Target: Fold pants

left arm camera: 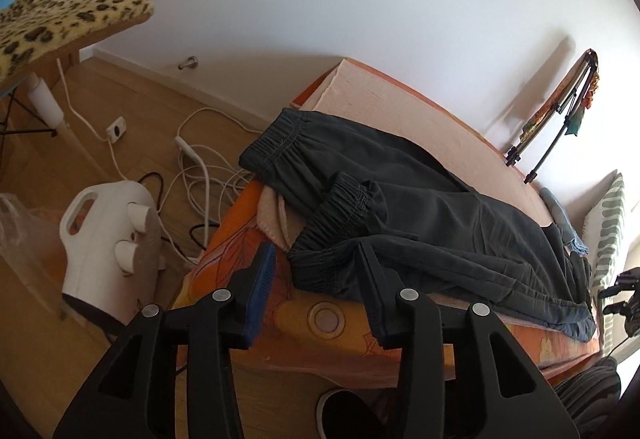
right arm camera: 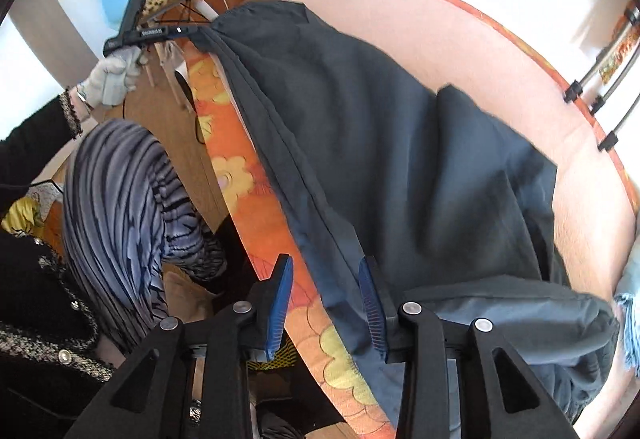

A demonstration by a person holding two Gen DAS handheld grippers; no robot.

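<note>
Dark grey pants (left arm camera: 440, 207) lie crumpled on a pink blanket (left arm camera: 400, 107) over an orange flowered cover (left arm camera: 328, 319). The elastic waistband (left arm camera: 276, 147) and a gathered cuff (left arm camera: 344, 199) sit at the left end. My left gripper (left arm camera: 316, 263) is open, with the nearest cuff's edge lying between its fingers and no pad pressing on it. In the right wrist view the pants (right arm camera: 380, 143) spread across the blanket. My right gripper (right arm camera: 326, 299) is open, and the pants' seamed side edge lies between its blue pads (right arm camera: 282, 299). A gloved hand (right arm camera: 112, 79) holds the left gripper (right arm camera: 160, 31) at the far end.
A white fan heater (left arm camera: 108, 239) and tangled cables (left arm camera: 192, 167) lie on the wood floor at the left. A leopard-print seat (left arm camera: 60, 19) stands beyond them. Folded metal legs (left arm camera: 556, 119) lean on the wall. A person's striped trousers (right arm camera: 120, 191) stand close to the cover's edge.
</note>
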